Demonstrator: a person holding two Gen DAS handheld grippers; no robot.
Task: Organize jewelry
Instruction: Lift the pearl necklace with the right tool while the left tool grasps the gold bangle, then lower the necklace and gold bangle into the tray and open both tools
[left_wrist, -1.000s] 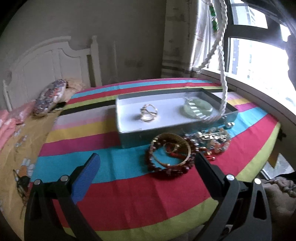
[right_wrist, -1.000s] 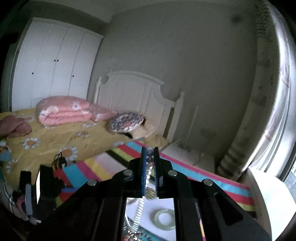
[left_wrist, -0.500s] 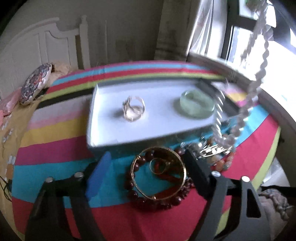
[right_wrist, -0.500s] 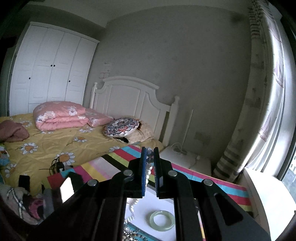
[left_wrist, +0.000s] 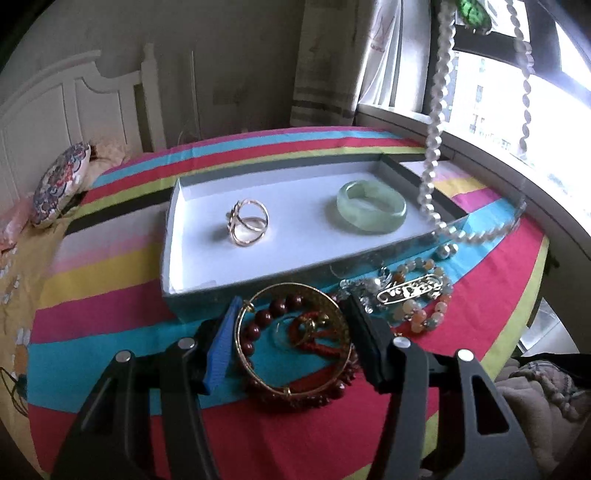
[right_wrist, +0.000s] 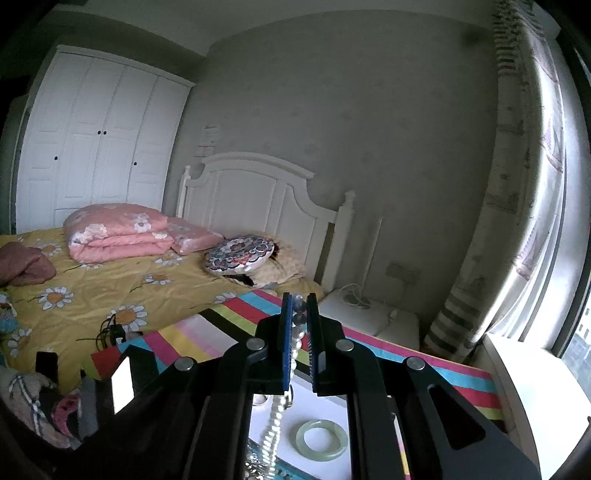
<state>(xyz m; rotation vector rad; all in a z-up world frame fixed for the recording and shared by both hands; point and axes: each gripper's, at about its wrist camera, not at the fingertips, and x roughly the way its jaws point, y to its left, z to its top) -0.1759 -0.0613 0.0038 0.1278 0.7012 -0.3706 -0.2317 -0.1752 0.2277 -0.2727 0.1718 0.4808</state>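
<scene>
1. The left hand-held gripper (left_wrist: 291, 339) has just been closing; its jaws flank the gold bangle (left_wrist: 293, 338), flat on the table (left_wrist: 110, 354) before the tray (left_wrist: 177, 273), grip uncertain.
2. The right hand-held gripper (right_wrist: 298, 314) pinches the pearl necklace (right_wrist: 295, 325), hanging over the tray.

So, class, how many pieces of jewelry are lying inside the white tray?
2: a gold ring toward the tray's left, and a green jade bangle toward its right. None seems hidden.
</scene>
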